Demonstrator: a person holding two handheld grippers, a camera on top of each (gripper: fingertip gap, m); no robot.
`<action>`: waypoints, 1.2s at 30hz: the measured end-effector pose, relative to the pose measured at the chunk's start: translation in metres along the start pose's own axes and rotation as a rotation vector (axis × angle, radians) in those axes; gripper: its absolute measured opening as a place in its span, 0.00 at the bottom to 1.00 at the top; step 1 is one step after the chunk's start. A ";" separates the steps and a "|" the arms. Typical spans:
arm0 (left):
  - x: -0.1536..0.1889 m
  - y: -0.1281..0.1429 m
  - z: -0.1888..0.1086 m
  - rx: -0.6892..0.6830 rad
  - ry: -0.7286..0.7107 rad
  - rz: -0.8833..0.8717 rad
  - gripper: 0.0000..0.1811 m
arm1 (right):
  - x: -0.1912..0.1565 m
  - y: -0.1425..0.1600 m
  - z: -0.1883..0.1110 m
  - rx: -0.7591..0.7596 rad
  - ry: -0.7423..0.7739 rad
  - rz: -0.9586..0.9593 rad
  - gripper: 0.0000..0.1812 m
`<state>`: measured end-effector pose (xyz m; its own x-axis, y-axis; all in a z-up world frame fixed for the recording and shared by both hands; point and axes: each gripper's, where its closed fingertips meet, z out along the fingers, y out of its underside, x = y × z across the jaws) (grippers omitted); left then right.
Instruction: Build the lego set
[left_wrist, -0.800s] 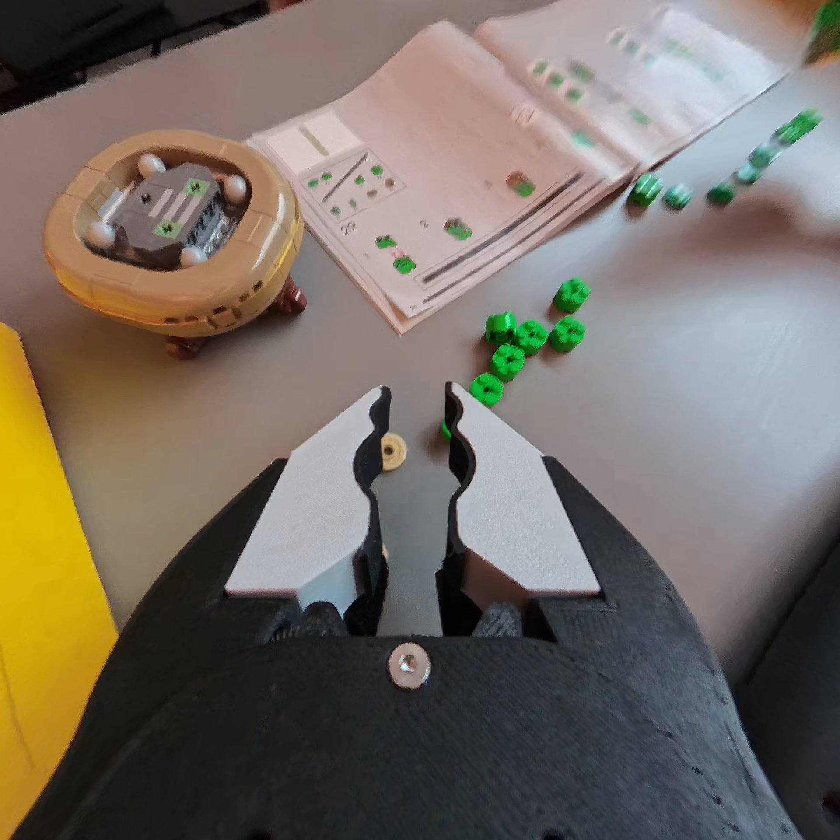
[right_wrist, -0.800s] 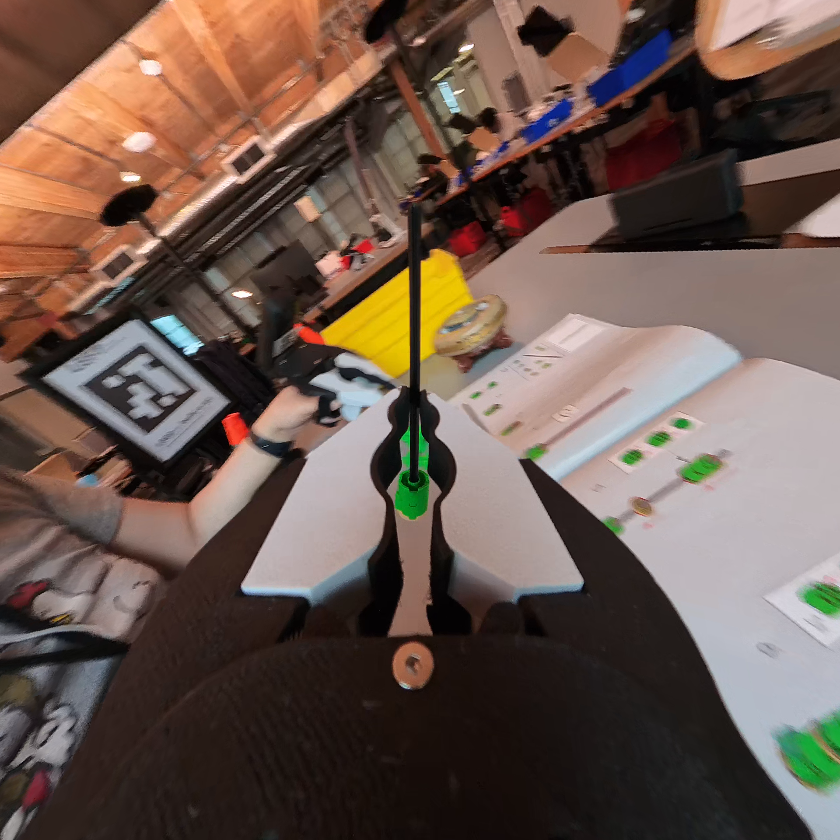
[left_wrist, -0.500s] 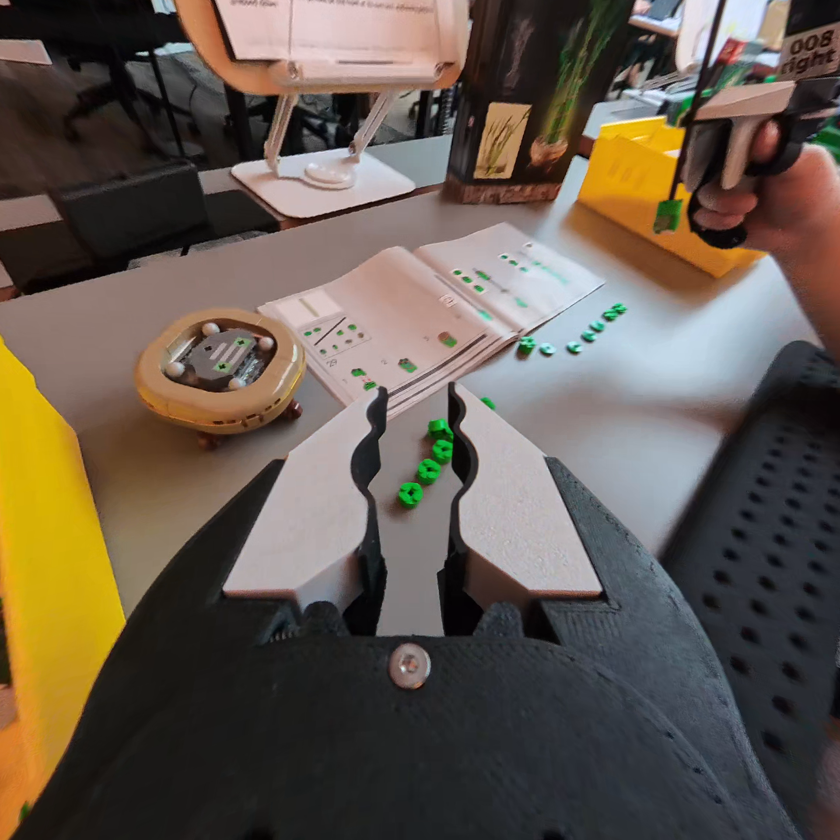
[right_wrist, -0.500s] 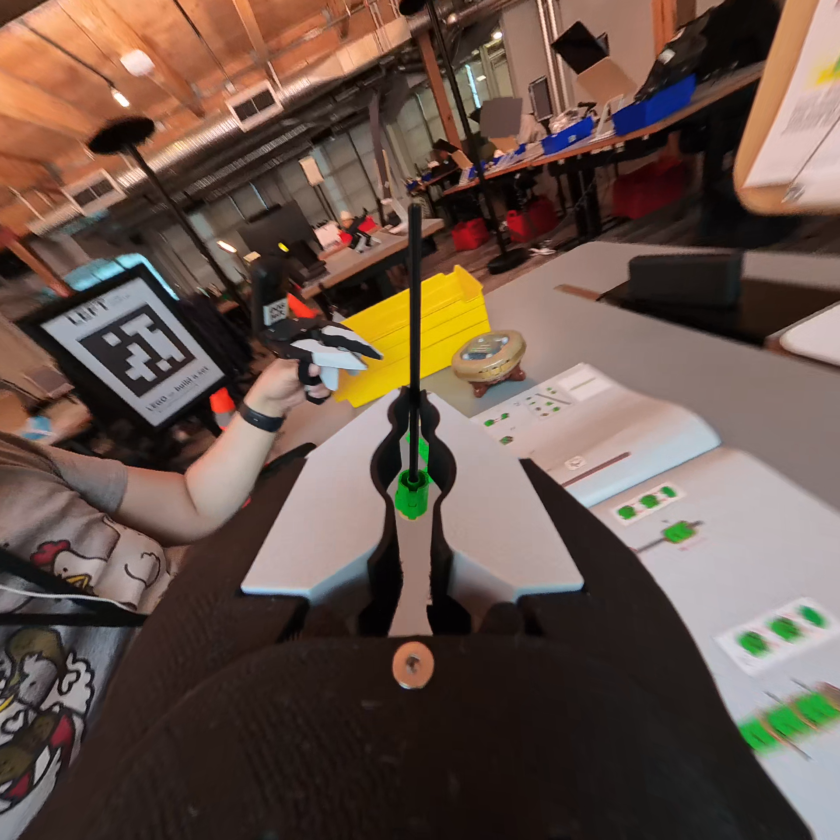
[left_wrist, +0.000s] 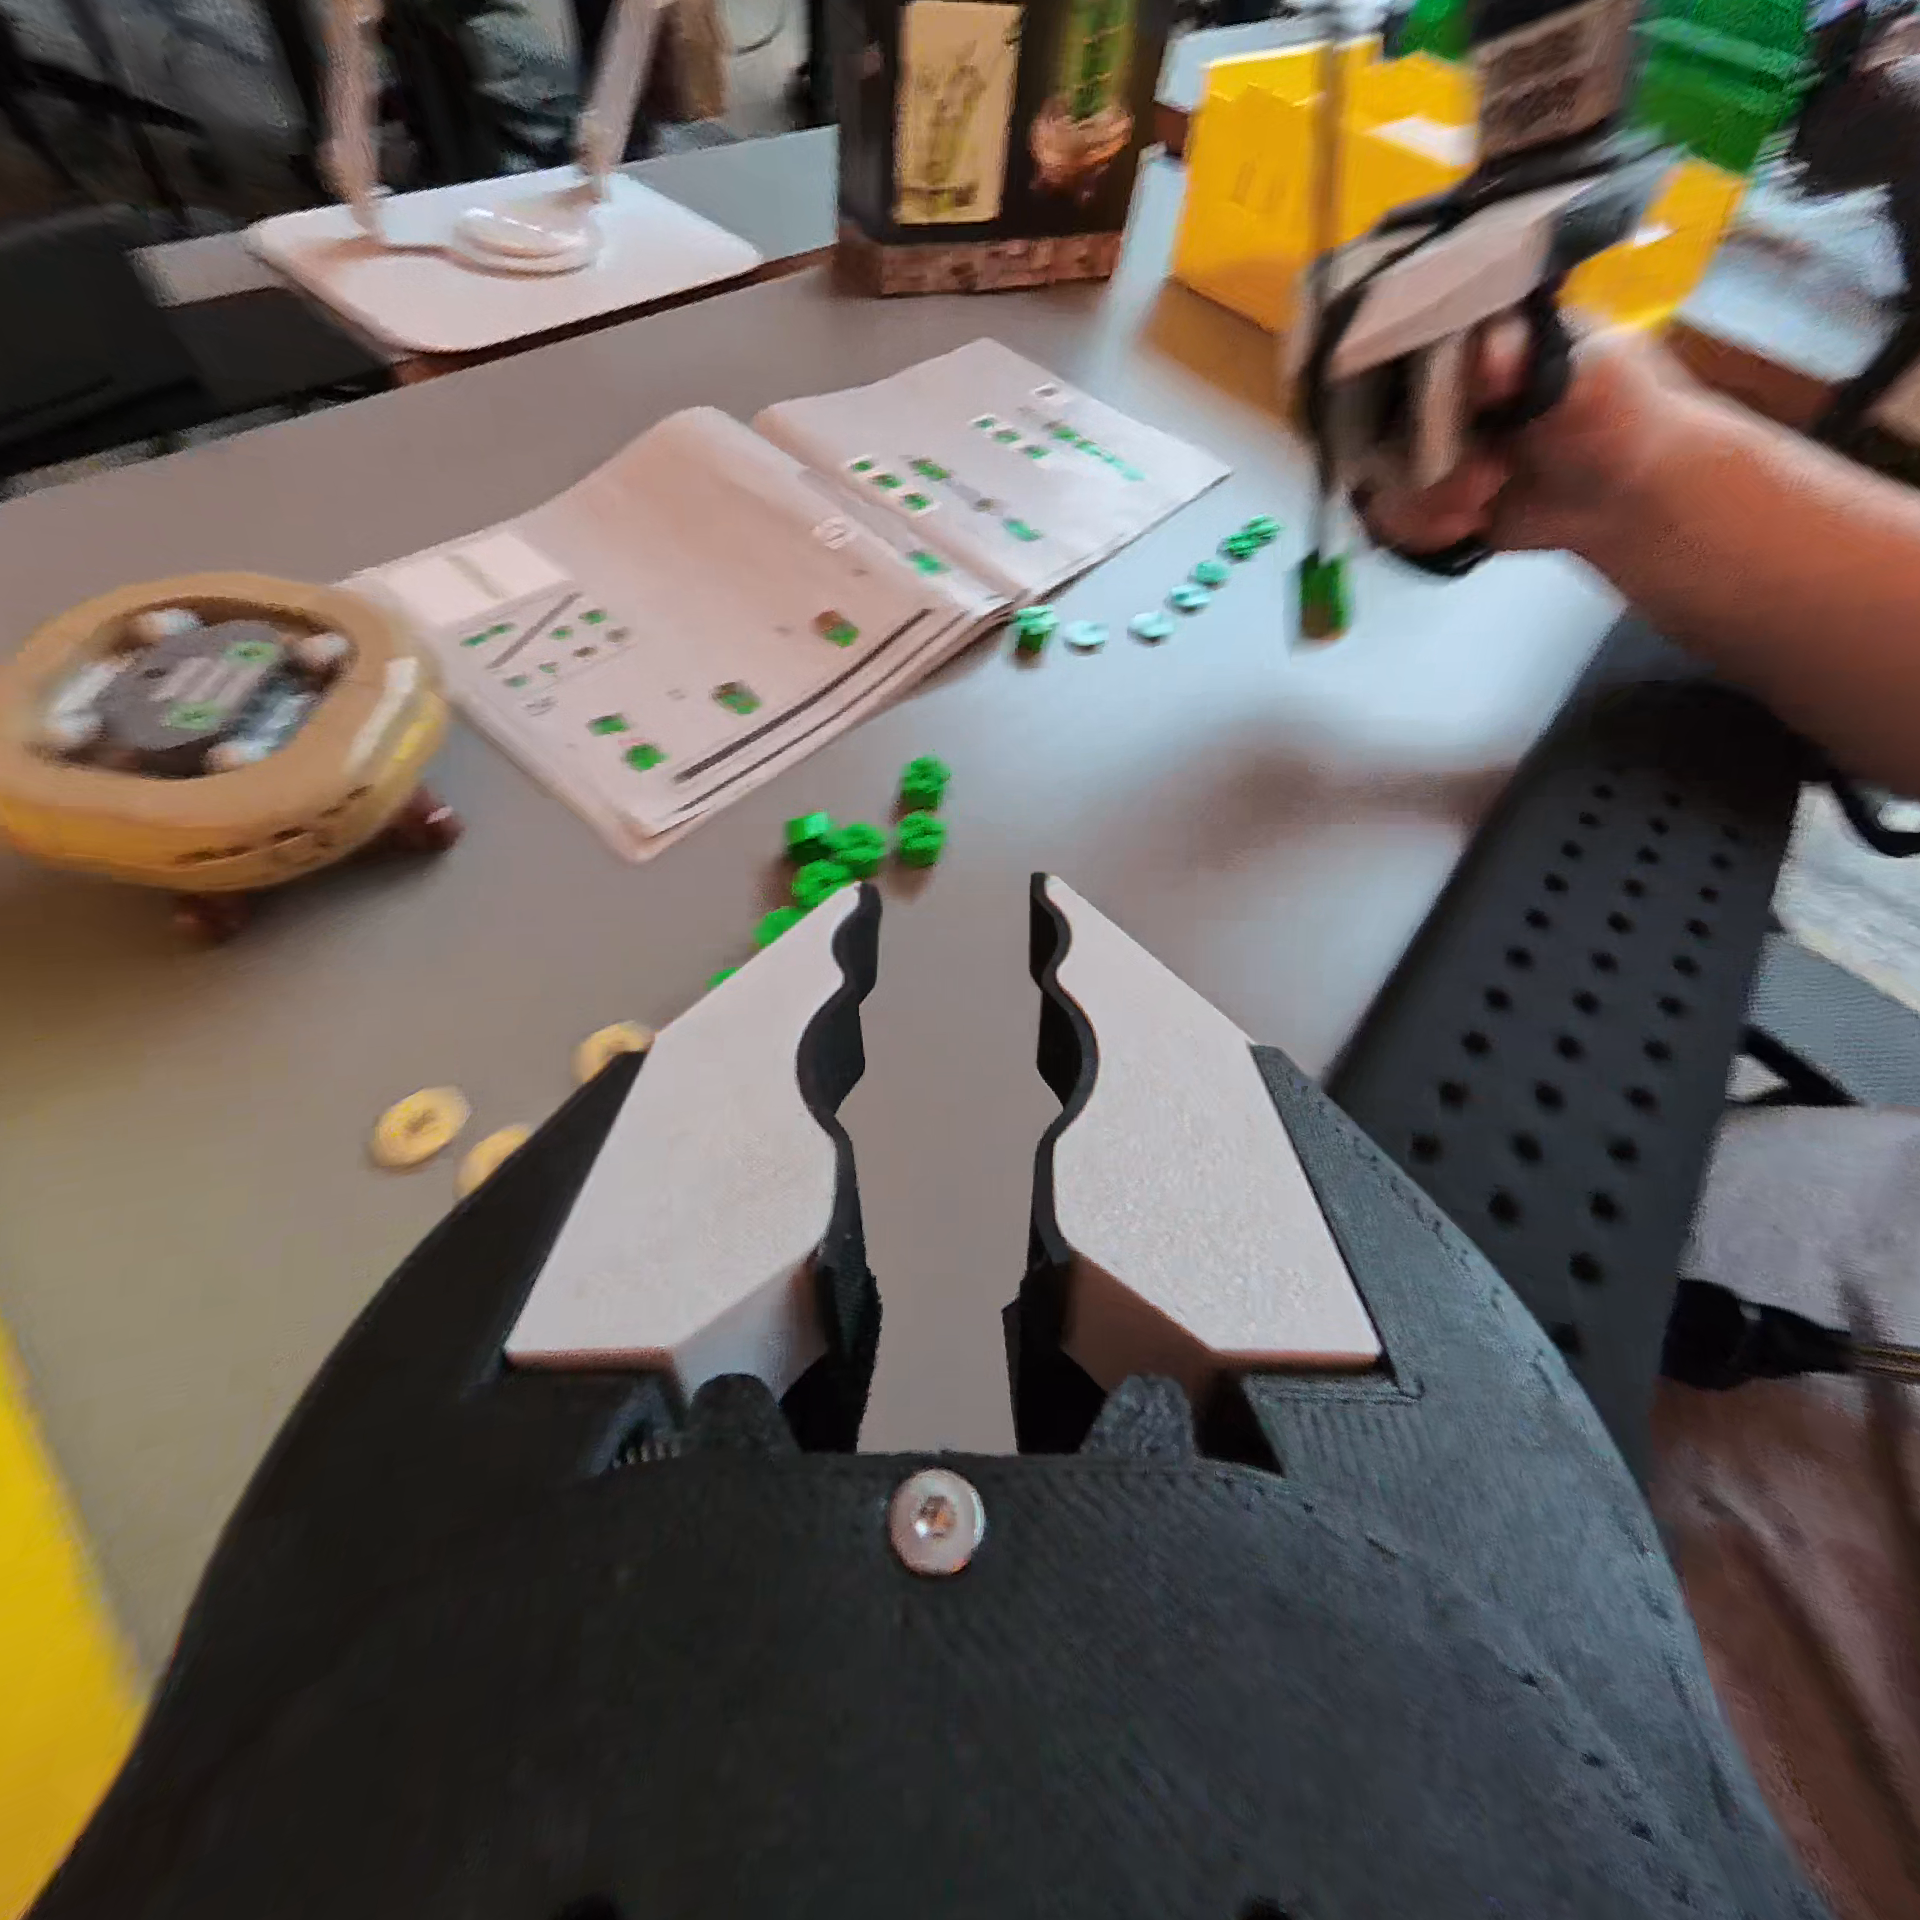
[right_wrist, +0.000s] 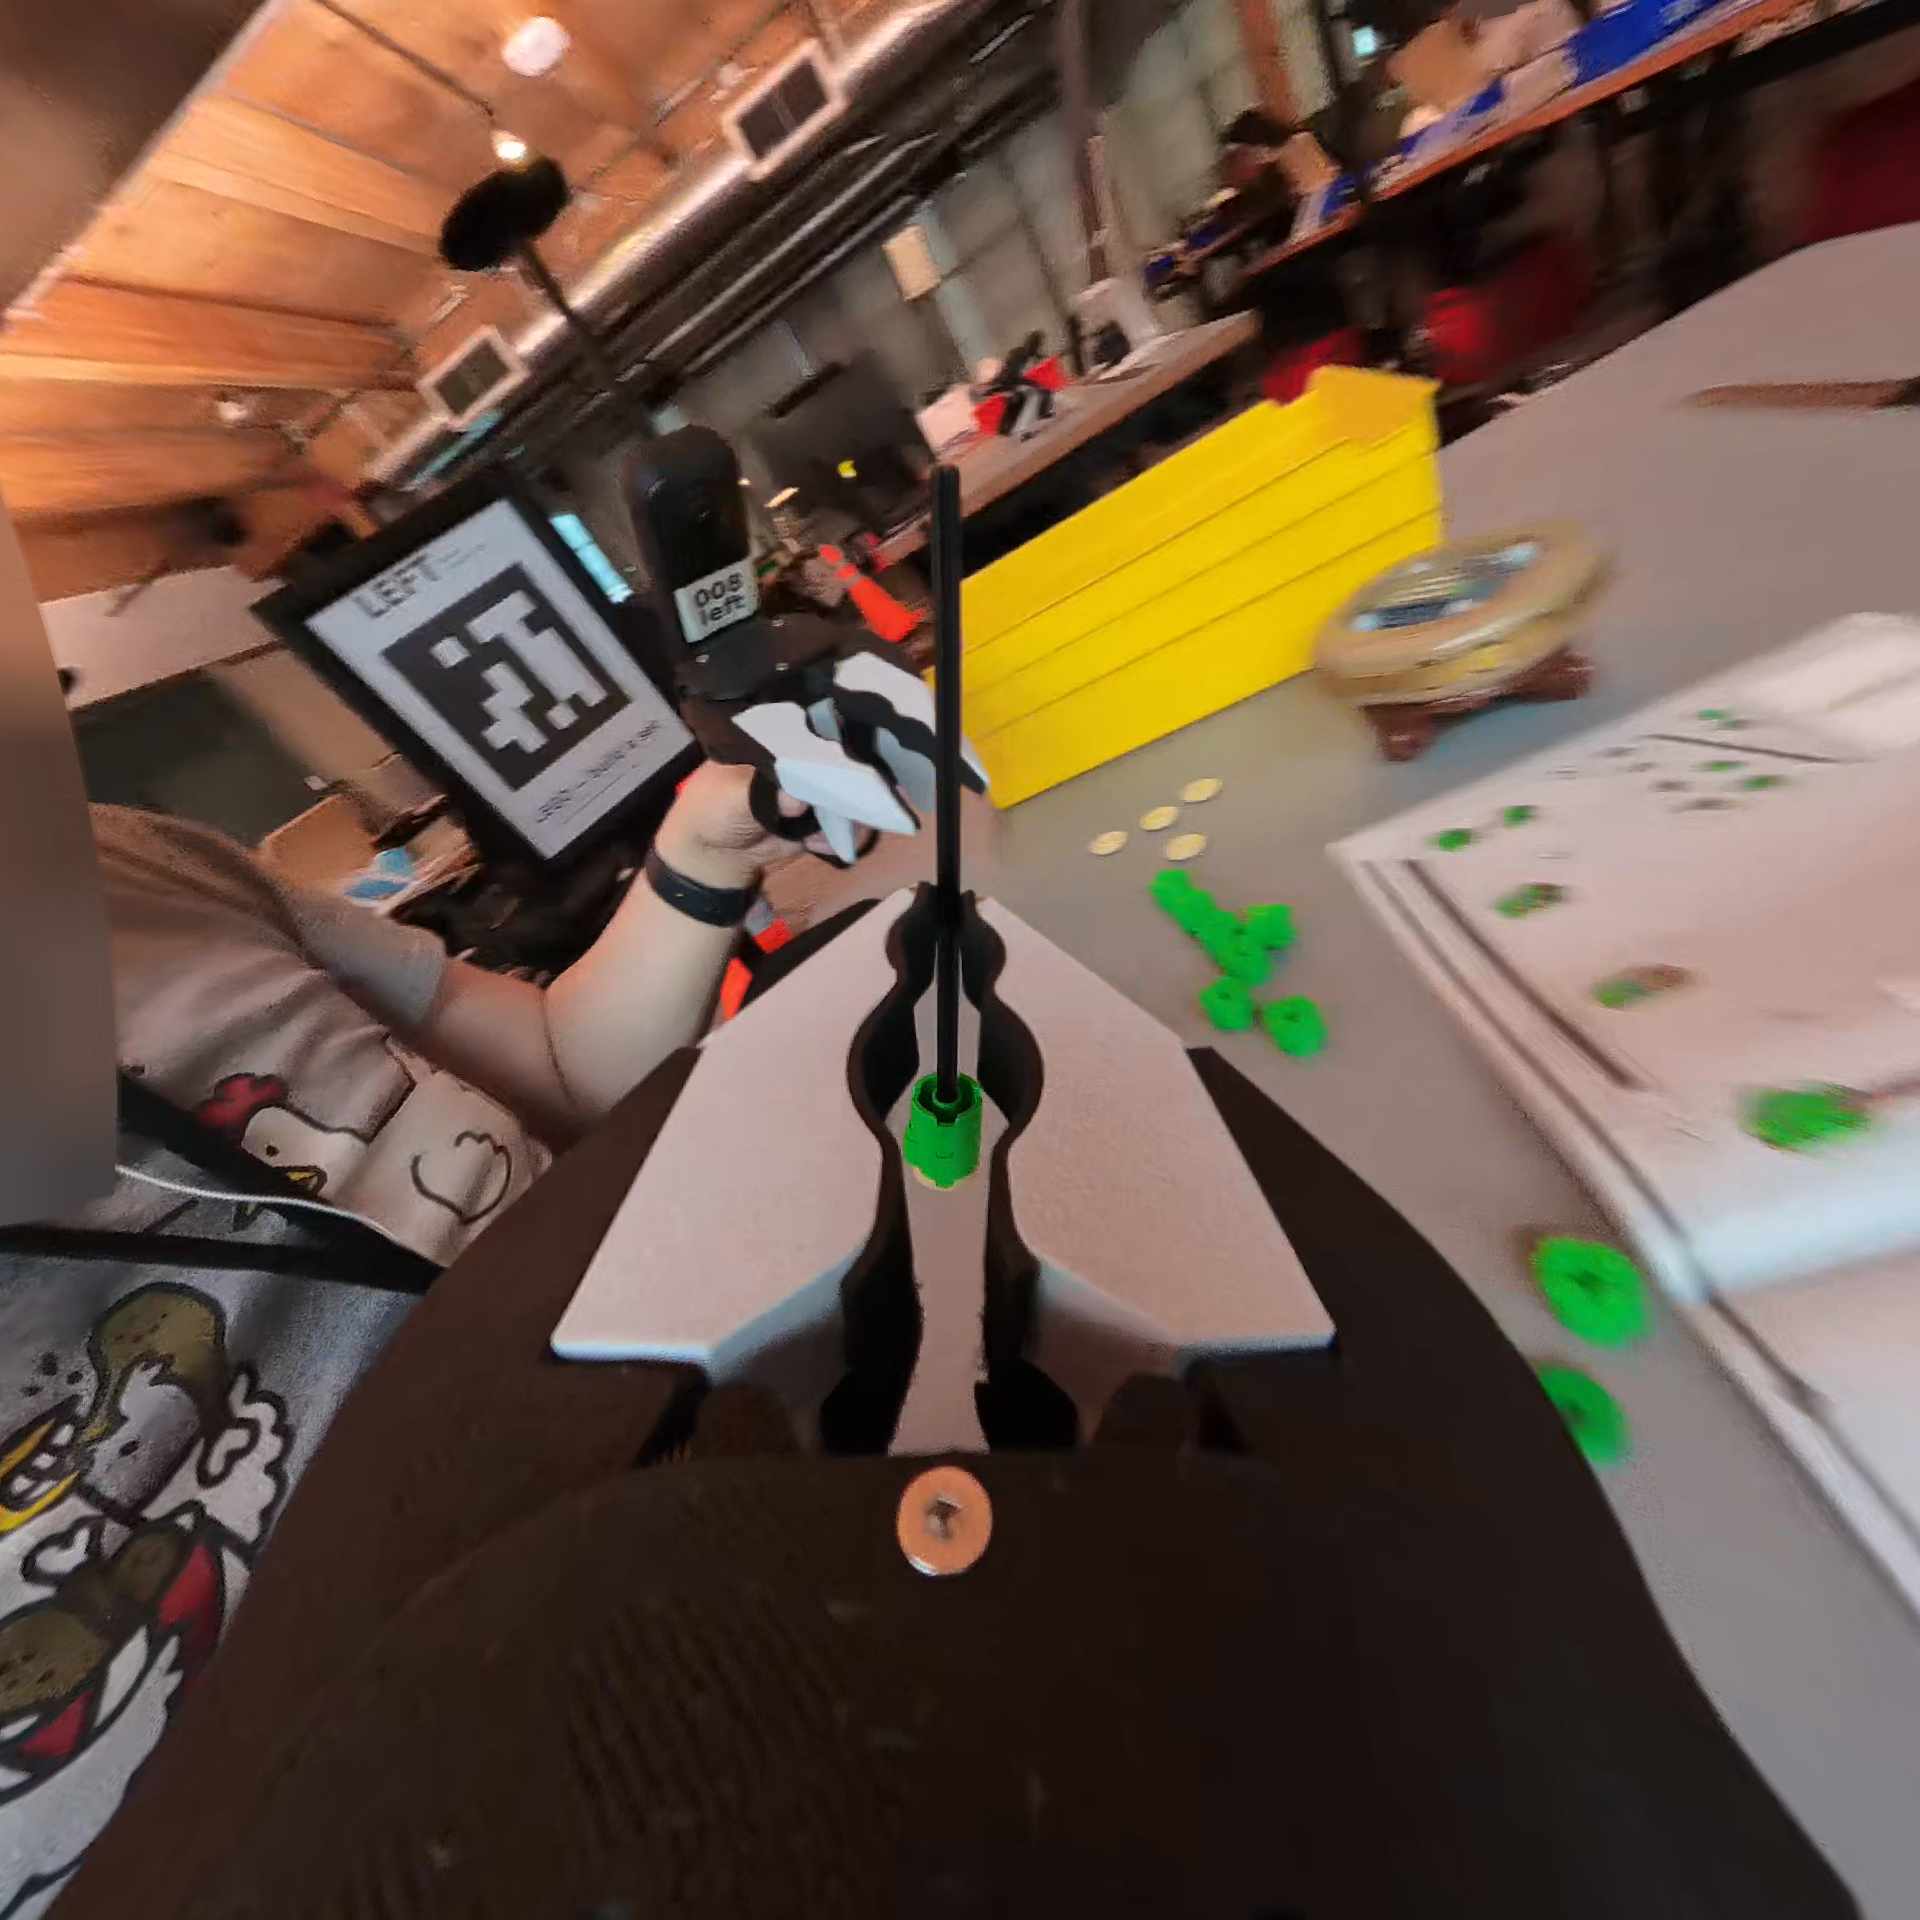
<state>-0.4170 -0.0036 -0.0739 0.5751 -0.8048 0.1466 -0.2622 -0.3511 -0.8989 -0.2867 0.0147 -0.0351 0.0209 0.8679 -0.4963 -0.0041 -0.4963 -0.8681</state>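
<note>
On the grey table (left_wrist: 1143, 790) lies an open instruction booklet (left_wrist: 727, 582) with little pictures of green parts on its pages. Left of it stands a round tan lego pot (left_wrist: 208, 727) on small brown feet, with a dark grey top inside its ring. Just in front of the booklet sits a bunch of small green round bricks (left_wrist: 862, 831), close together. A curved row of more green and pale round pieces (left_wrist: 1148, 618) lies by the booklet's right edge. Three flat tan round pieces (left_wrist: 421, 1127) lie near the front left.

The left gripper (left_wrist: 945, 914) hangs over the table, just right of the green bunch. Its two fingers stand apart and nothing is between them.

The right gripper (right_wrist: 940, 914) is squeezed onto a thin black rod (right_wrist: 945, 727). The rod sticks out past the fingertips, and a green round brick (right_wrist: 942, 1127) sits on its lower end, between the fingers. In the left wrist view this gripper is blurry, held up in a hand (left_wrist: 1538, 457) above the row of pieces.

A yellow bin (right_wrist: 1195, 644) stands at the far side of the table in the right wrist view. A dark box (left_wrist: 987, 145) with plant pictures stands behind the booklet, and a black chair with holes (left_wrist: 1579, 1039) is beside the table.
</note>
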 end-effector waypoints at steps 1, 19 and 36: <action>0.014 -0.001 0.009 0.001 0.054 0.017 0.15 | -0.005 0.007 0.014 -0.004 -0.034 -0.006 0.01; 0.019 -0.008 0.017 0.031 0.025 0.118 0.13 | -0.023 0.062 0.043 -0.177 -0.049 -0.340 0.01; 0.074 0.001 0.000 0.160 0.248 -0.024 0.28 | -0.057 0.006 0.095 0.047 -0.221 -0.136 0.01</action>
<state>-0.3752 -0.0632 -0.0640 0.3677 -0.8965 0.2473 -0.1143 -0.3074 -0.9447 -0.3827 -0.0355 -0.0126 -0.1948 0.9125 -0.3596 -0.0631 -0.3776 -0.9238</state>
